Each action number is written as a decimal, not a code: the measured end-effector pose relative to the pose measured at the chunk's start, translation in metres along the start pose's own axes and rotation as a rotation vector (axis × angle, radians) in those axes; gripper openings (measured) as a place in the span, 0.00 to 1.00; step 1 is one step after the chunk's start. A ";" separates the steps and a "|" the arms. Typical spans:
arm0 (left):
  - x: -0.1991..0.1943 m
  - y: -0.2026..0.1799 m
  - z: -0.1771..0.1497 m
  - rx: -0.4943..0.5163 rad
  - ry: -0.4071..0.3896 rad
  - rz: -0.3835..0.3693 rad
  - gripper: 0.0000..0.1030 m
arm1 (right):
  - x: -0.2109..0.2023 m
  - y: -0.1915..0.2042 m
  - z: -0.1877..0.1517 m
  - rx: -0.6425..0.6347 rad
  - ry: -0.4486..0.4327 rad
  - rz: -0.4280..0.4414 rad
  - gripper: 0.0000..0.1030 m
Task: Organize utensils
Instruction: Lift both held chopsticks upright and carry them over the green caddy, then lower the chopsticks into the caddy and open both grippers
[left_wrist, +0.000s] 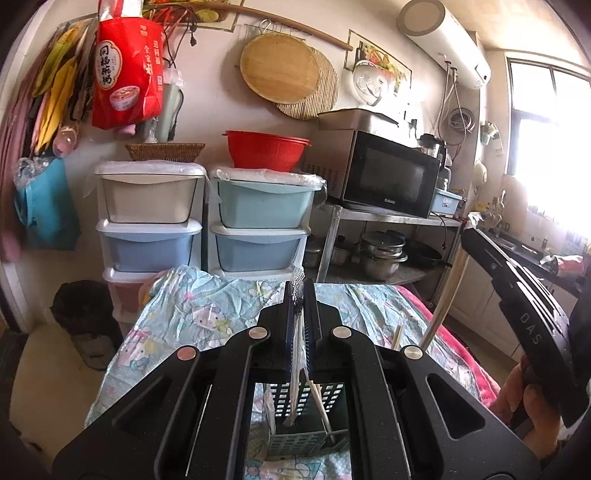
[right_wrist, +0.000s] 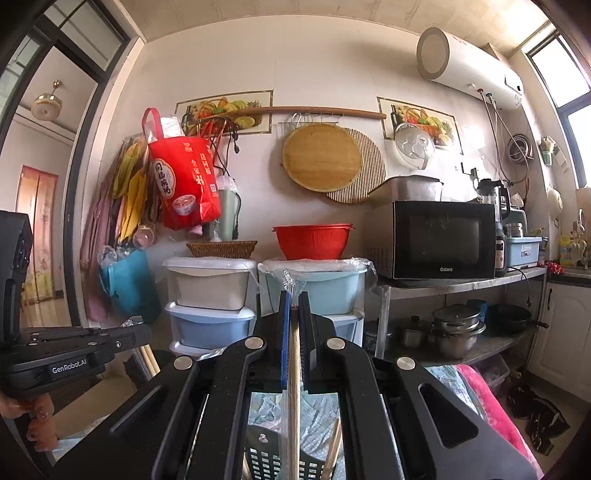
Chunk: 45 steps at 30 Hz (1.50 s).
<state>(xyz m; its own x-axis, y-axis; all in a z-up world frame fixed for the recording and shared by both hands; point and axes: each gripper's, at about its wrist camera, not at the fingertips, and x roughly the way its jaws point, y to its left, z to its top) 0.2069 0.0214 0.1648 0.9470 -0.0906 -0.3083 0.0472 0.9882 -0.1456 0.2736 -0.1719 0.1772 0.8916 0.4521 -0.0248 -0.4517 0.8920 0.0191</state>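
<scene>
My left gripper (left_wrist: 300, 291) is shut on a plastic-wrapped pair of chopsticks (left_wrist: 295, 373) that hangs down into a grey slotted utensil holder (left_wrist: 295, 424). Another wooden chopstick (left_wrist: 320, 404) leans inside that holder. My right gripper (right_wrist: 294, 301) is shut on a wrapped wooden chopstick pair (right_wrist: 293, 387), its lower end over the same holder (right_wrist: 266, 461). The right gripper also shows in the left wrist view (left_wrist: 517, 295), holding its chopsticks (left_wrist: 448, 291) upright to the right of the holder. The left gripper shows at the left edge of the right wrist view (right_wrist: 122, 338).
The holder stands on a table with a pale blue cartoon-print cloth (left_wrist: 207, 306). Behind stand stacked plastic drawers (left_wrist: 147, 229), a red bowl (left_wrist: 264, 149), a microwave (left_wrist: 388, 177) on a metal rack with pots (left_wrist: 380, 253). A pink blanket (right_wrist: 491, 402) lies at right.
</scene>
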 end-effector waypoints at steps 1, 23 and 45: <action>0.001 -0.001 -0.002 0.003 0.001 0.001 0.03 | 0.001 0.000 -0.002 0.002 0.002 -0.001 0.05; 0.031 -0.009 -0.045 0.035 0.070 -0.041 0.03 | 0.027 -0.001 -0.055 0.034 0.108 -0.009 0.05; -0.007 0.006 -0.052 -0.032 0.048 -0.042 0.49 | -0.016 -0.012 -0.054 0.083 0.218 0.034 0.43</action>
<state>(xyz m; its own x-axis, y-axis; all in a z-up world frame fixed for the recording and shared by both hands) 0.1840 0.0215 0.1170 0.9279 -0.1387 -0.3461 0.0758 0.9790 -0.1893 0.2635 -0.1896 0.1235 0.8441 0.4805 -0.2381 -0.4694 0.8767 0.1052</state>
